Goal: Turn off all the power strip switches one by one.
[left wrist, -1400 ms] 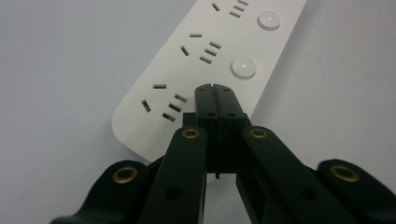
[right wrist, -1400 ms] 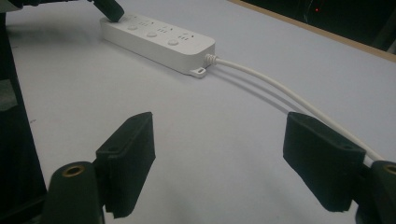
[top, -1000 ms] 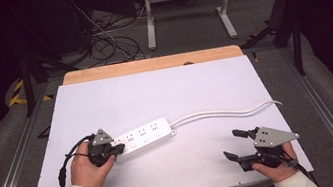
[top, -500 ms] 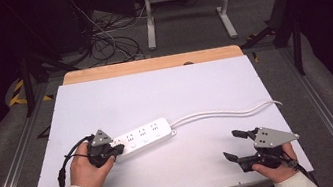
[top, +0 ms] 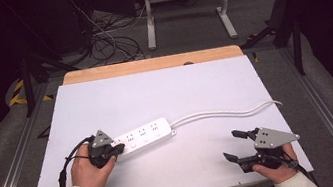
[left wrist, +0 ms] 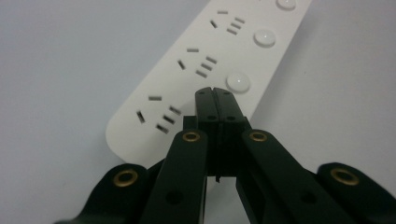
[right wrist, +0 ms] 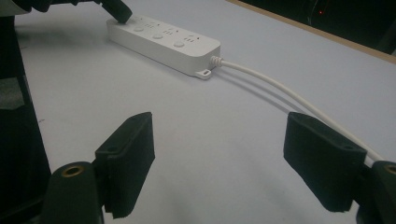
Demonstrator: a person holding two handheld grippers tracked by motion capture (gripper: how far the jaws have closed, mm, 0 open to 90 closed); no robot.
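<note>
Work in hand: the left gripper is pressing its tip onto the near end of the white power strip, apparently at a round switch button.
Left jaws: closed together on nothing, acting as one blunt point; in the left gripper view they are sitting just short of that button, on the strip's top face.
Power strip location: it is lying flat on the white table, left of centre, its cable trailing off toward the right edge.
Long axis: it is running from the left gripper's tip away to the right and slightly up in the high view (so the remaining buttons are lying farther along that line).
Right gripper: its jaws are standing wide apart, empty, resting well apart from the strip.
Nearer hand: the left, already touching; any further press probably falls to it.
</note>
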